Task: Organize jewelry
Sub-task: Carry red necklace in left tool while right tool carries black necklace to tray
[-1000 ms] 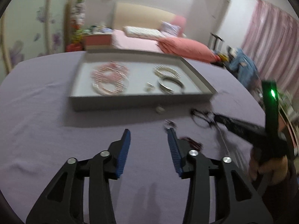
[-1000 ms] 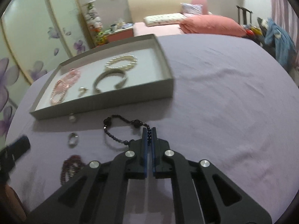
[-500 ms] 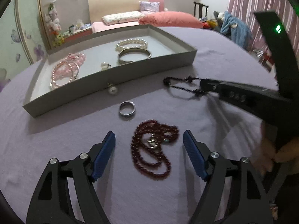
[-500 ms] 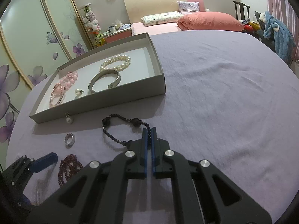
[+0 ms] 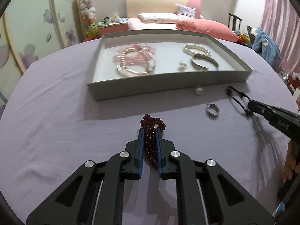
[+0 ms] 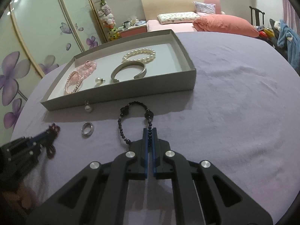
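Note:
My left gripper (image 5: 149, 131) is shut on a dark red bead necklace (image 5: 152, 125) on the purple cloth. My right gripper (image 6: 149, 131) is shut on a black bead bracelet (image 6: 135, 116), which also shows in the left wrist view (image 5: 237, 99). A grey tray (image 5: 168, 86) holds pink bead bracelets (image 5: 134, 61), a pearl bracelet (image 5: 196, 49), a silver bangle (image 5: 204, 63) and a pearl pendant (image 6: 99, 80). A silver ring (image 6: 87, 129) and a loose pearl pendant (image 6: 88, 108) lie on the cloth in front of the tray.
The table is covered by a purple cloth (image 6: 234, 112). Behind it stand a bed with pink bedding (image 6: 223, 24), a nightstand (image 6: 133, 31) and flowered wardrobe doors (image 6: 37, 37). A chair with blue clothes (image 6: 286, 37) is at the right.
My left gripper has closed on the dark red necklace, which lay between its open jaws before. My right gripper stays shut on the black bracelet.

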`<control>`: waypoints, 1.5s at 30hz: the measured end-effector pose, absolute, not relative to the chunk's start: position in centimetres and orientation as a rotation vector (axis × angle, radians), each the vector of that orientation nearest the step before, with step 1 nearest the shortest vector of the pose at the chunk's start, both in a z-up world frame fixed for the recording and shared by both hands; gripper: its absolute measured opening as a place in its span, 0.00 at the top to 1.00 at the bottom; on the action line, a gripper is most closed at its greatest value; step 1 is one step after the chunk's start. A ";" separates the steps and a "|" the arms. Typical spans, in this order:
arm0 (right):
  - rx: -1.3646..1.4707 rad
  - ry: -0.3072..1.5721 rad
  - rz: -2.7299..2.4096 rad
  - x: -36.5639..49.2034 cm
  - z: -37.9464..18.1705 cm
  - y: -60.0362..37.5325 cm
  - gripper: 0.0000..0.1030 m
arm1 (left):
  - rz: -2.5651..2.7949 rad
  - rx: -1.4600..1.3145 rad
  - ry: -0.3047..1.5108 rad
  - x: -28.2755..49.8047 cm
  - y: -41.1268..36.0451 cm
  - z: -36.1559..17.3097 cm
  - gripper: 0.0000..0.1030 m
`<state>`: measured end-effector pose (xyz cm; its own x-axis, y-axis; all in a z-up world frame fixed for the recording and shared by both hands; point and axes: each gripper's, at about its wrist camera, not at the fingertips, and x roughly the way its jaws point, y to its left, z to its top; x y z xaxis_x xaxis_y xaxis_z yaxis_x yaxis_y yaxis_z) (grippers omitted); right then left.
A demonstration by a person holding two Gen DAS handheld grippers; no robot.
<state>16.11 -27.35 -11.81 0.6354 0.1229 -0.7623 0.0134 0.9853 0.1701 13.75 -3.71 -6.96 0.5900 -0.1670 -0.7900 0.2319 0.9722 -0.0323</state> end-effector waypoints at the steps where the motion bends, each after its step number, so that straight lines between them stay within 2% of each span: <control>1: 0.160 0.881 0.062 16.1 -11.8 -27.2 0.95 | -0.233 0.067 0.913 13.8 -3.4 -6.9 0.88; 10: 0.120 0.881 0.056 16.1 -11.7 -26.4 0.88 | -0.229 0.088 0.895 13.5 -3.8 -7.1 0.83; 12: 0.112 0.882 0.054 16.2 -11.6 -26.4 0.91 | -0.231 0.087 0.892 13.5 -3.5 -7.1 0.84; 13: 0.117 0.882 0.056 16.3 -11.7 -26.4 0.95 | -0.227 0.086 0.891 13.5 -3.5 -7.1 0.86; 20: 0.181 0.797 0.079 15.5 -9.9 -27.3 0.95 | -0.217 -0.003 0.875 13.4 -1.7 -6.5 0.90; 32: 0.244 0.611 0.153 13.3 -5.7 -26.5 0.95 | -0.210 -0.112 0.711 11.7 -0.6 -2.9 0.91; 45: 0.165 0.443 0.180 10.5 -1.8 -23.4 0.95 | -0.145 -0.034 0.499 9.1 -1.9 0.5 0.91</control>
